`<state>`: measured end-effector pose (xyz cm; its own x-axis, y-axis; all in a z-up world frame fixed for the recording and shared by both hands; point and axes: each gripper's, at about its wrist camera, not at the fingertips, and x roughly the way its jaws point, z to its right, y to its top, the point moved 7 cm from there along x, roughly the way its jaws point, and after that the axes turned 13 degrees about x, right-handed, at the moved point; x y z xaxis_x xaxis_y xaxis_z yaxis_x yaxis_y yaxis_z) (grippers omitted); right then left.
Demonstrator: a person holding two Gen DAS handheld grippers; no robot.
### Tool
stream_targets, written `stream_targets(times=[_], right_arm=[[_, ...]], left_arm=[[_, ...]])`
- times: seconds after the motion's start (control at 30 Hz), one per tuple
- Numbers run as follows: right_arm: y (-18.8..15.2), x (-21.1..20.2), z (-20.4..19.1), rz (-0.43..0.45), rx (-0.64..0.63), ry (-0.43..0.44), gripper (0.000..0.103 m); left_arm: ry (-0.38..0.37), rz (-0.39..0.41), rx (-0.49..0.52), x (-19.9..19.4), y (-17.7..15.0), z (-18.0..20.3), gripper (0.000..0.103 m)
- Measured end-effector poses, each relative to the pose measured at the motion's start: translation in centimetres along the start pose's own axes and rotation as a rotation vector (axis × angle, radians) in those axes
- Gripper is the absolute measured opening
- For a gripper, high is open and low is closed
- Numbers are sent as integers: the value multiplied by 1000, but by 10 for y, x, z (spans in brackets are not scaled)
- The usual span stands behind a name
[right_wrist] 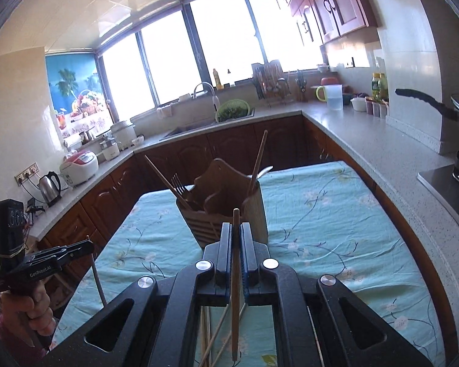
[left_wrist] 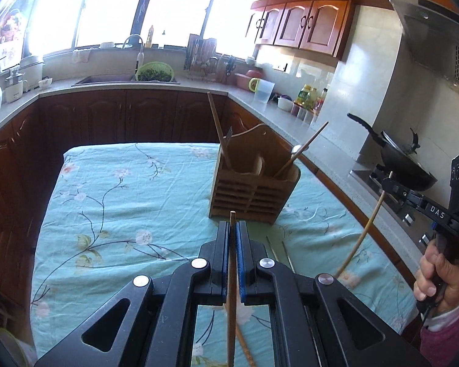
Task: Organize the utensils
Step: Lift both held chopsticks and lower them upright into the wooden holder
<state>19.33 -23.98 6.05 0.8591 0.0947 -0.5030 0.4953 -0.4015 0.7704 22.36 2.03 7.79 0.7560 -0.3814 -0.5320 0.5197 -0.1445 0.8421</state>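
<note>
My left gripper (left_wrist: 232,226) is shut on a brown wooden chopstick (left_wrist: 232,263) that runs upright between the blue pads, above the table. My right gripper (right_wrist: 236,227) is shut on another wooden chopstick (right_wrist: 235,275) in the same way. A slatted wooden utensil holder (left_wrist: 254,183) stands on the table just beyond both grippers, with chopsticks, a fork (right_wrist: 177,183) and a white spoon (right_wrist: 264,171) sticking out of it. Each gripper also shows in the other's view, the right gripper (left_wrist: 387,183) and the left gripper (right_wrist: 90,244), each with its stick hanging down. Loose chopsticks (right_wrist: 214,333) lie on the cloth below.
The table wears a light-blue floral cloth (left_wrist: 113,202). A grey counter (left_wrist: 327,153) runs close along its right side, with a black wok (left_wrist: 407,165) on the stove. Dark cabinets (left_wrist: 107,116) and a sink (right_wrist: 186,130) lie behind. A hand (left_wrist: 437,275) grips the right tool.
</note>
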Motion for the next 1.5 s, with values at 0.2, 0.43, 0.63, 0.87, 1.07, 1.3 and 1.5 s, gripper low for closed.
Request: stream_targets(times=[0.2,0.43,0.63,0.87,1.07,1.3,1.5], right_arm=[[17,-5,-7,44,3,14,5],[25,3,-8,57,11,27,5],[35,3,-10,92,27,38,5],[65,12,-15,158,41,50,5],[102,23,-28,241,37,58,5],[139,40,-30,343,35,27,5],[132,69,-21,348,49,12,5]], left_arm=[[20,60,-23,-20,8,-8,3],[23,88,-40,-9,16,-11,3],[20,127,-51,-3,29,-14,3],[19,204,-70,5,60,-20,3],[41,293,-74,16,100,-27,3],[86,369,-86,50,128,-35,3],[134,362,-102,103,121,-38,3]])
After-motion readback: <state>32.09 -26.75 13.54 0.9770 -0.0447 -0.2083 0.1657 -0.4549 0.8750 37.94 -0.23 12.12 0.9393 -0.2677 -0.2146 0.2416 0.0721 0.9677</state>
